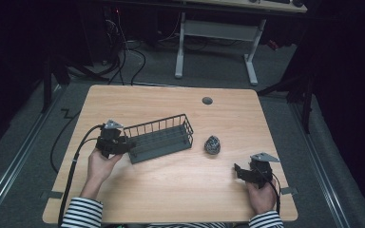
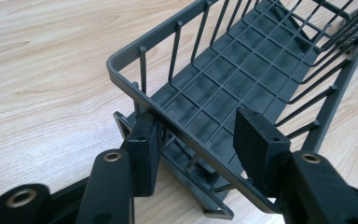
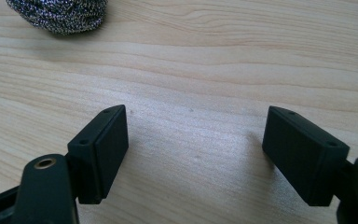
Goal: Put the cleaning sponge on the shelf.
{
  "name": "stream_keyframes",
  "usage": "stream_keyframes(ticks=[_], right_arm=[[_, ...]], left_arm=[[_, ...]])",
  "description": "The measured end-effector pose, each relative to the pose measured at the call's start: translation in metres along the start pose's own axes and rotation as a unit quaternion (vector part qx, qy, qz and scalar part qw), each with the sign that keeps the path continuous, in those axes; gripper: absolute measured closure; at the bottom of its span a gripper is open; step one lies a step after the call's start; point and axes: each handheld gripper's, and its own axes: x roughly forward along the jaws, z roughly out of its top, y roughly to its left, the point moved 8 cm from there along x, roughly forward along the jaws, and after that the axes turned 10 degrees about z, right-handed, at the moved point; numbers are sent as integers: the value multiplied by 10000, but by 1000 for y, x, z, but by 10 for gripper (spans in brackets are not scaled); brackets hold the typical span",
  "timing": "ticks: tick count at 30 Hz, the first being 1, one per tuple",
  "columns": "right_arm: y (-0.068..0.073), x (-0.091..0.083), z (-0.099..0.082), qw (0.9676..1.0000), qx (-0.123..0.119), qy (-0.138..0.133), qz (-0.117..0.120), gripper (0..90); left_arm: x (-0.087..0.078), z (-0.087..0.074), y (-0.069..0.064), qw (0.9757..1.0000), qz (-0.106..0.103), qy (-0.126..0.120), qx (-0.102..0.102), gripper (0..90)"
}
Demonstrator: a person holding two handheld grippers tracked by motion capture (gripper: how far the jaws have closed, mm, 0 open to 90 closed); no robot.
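Observation:
A dark grey wire basket [image 1: 159, 137] lies empty on the wooden table [image 1: 180, 190], left of the middle. My left gripper [image 1: 126, 145] is at its near-left end. In the left gripper view the gripper [image 2: 196, 135] is open, and its jaws straddle the basket's end rim [image 2: 113, 70], one outside and one inside, with a gap between them. A speckled metal scouring ball [image 1: 212, 144] sits just right of the basket. Near the front right edge my right gripper [image 1: 240, 171] is open over bare wood. In the right gripper view this gripper [image 3: 196, 154] points at the ball [image 3: 58, 14], which is well ahead of it.
A round cable hole [image 1: 207, 100] sits near the table's far edge. Beyond the table stands a white-legged desk [image 1: 216, 31], with cables on the floor. A person's striped sleeves come in at the front edge.

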Motion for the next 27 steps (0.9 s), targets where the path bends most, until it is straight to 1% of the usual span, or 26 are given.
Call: stream_keyframes(ticks=[5, 8, 12, 18, 19, 20, 21, 22, 23, 24, 25, 27], right_arm=[[0, 0, 0, 10000, -3, 2, 3, 227], [0, 0, 0, 10000, -2, 2, 4, 227], [0, 0, 0, 10000, 0, 0, 4, 227], [0, 0, 0, 10000, 0, 0, 6, 227], [0, 0, 0, 10000, -1, 0, 6, 227], [0, 0, 0, 10000, 1, 1, 6, 227], [0, 0, 0, 10000, 1, 0, 7, 227], [0, 0, 0, 10000, 1, 0, 7, 227], [0, 0, 0, 10000, 2, 8, 4, 227], [0, 0, 0, 10000, 2, 1, 6, 227], [0, 0, 0, 10000, 0, 1, 6, 227], [0, 0, 0, 10000, -1, 0, 6, 227]], left_arm=[[-2, -2, -6, 10000, -52, -64, -14, 526], [-3, -4, -10, 10000, -55, -28, 46, 526], [-4, -5, -15, 9999, -95, -48, 42, 526], [-5, -6, -18, 9999, -73, -96, 47, 519], [-6, -6, -17, 9999, -70, -109, 35, 505], [-6, -6, -17, 9999, -82, -113, 24, 470], [-6, -5, -17, 9999, -52, -123, 17, 432], [-7, -5, -16, 9999, -36, -129, -7, 411], [-9, -3, -15, 9998, 5, -193, -33, 372], [-10, -2, -14, 9998, 22, -215, -49, 291], [-13, -1, -14, 9996, -3, -258, -64, 273], [-18, 2, -13, 9993, 25, -352, -86, 248]])
